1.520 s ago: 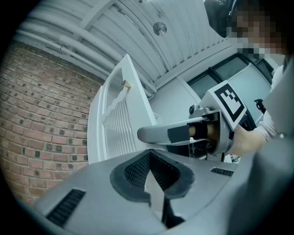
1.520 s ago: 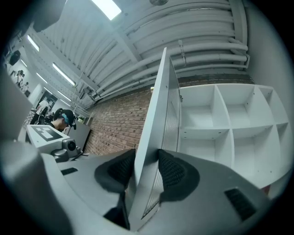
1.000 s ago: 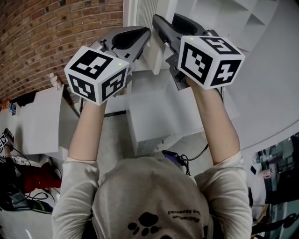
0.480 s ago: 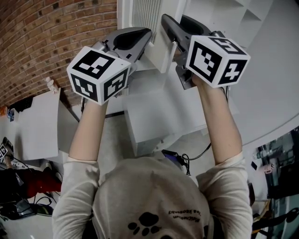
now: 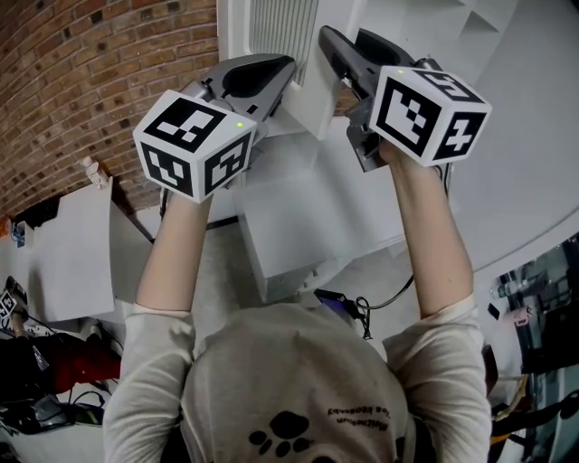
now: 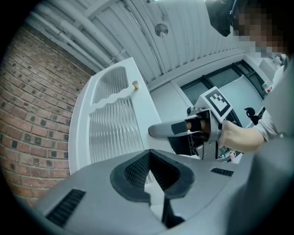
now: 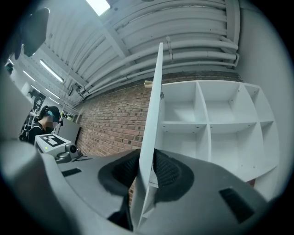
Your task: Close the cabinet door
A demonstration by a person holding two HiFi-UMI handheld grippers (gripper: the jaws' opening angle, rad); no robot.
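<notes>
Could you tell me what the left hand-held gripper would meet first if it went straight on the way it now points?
Most likely the cabinet door: its ribbed panel lies straight beyond the left hand-held gripper, though how near is unclear.

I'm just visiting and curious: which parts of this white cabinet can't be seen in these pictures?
Cabinet door, nearer part: left gripper view, behind the left hand-held gripper.
Door knob: left gripper view, too small for detail.
Door's ribbed face: right gripper view, door seen edge-on.
Cabinet shelves: head view, cut by top edge.
</notes>
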